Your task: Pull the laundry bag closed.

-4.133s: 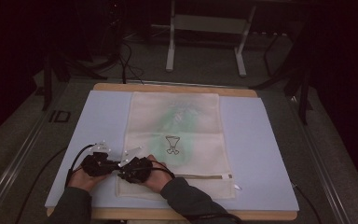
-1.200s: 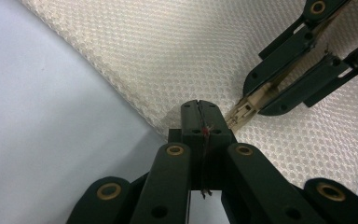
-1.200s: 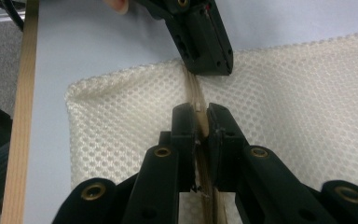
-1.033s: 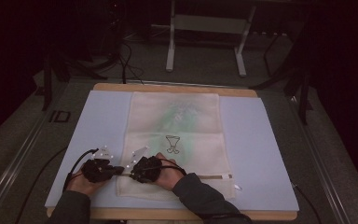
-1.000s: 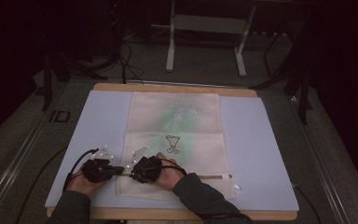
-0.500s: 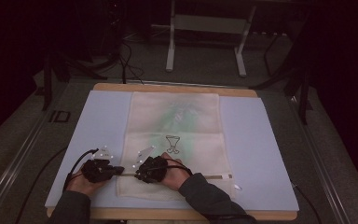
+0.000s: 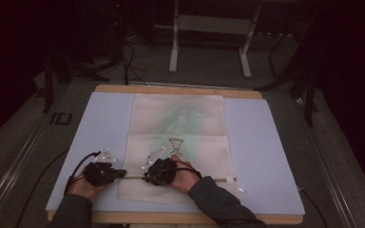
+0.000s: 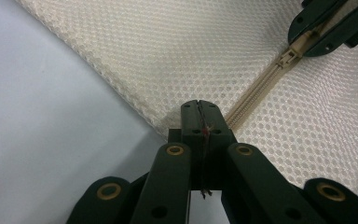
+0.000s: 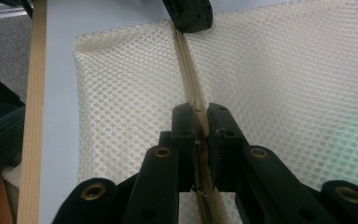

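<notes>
My left tongs [image 8: 200, 109] are pinched tight on the corner of the mesh bag [image 7: 180, 128], right at the zipper's [image 8: 256, 91] end. My right tongs [image 9: 200, 116] grip the zipper slider farther along. The bag lies flat on the table [image 7: 266, 142], near its front edge.
</notes>
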Demonstrator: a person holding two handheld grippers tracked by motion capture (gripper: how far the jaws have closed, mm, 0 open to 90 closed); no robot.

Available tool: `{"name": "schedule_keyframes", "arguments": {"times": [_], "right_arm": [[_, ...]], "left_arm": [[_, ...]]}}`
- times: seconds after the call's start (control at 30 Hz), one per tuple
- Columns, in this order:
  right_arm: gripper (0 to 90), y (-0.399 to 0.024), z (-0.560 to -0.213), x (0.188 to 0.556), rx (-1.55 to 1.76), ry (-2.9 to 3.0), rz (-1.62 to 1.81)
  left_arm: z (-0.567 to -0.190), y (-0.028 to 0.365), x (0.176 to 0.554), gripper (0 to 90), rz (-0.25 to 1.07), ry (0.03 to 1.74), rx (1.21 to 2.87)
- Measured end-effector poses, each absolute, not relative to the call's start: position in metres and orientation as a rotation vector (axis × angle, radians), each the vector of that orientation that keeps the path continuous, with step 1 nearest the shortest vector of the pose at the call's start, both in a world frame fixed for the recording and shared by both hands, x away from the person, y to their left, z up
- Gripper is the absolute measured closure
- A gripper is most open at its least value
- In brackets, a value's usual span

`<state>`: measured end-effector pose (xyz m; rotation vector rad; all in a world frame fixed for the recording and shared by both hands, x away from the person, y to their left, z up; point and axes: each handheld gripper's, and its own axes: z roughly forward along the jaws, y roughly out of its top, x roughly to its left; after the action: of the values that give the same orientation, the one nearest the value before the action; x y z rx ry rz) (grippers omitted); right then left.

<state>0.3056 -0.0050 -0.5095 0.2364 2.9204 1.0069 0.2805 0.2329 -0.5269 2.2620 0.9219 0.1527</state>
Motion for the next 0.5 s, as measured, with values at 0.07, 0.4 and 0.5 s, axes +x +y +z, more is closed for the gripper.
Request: {"name": "schedule_keyframes", "arguments": {"times": [0.07, 0.4, 0.5], "right_arm": [[82.2, -0.006, -0.509, 0.306, 0.238, 2.920, 1.008], [82.3, -0.017, -0.506, 0.305, 0.227, 2.926, 0.997], [82.3, -0.020, -0.505, 0.306, 0.235, 2.926, 0.999]], "left_arm": [[-0.527, 0.233, 0.281, 89.8, 0.151, 0.923, 2.261], [-0.527, 0.233, 0.280, 89.9, 0.153, 0.919, 2.263], [-0.527, 0.233, 0.281, 89.8, 0.152, 0.917, 2.262]]}}
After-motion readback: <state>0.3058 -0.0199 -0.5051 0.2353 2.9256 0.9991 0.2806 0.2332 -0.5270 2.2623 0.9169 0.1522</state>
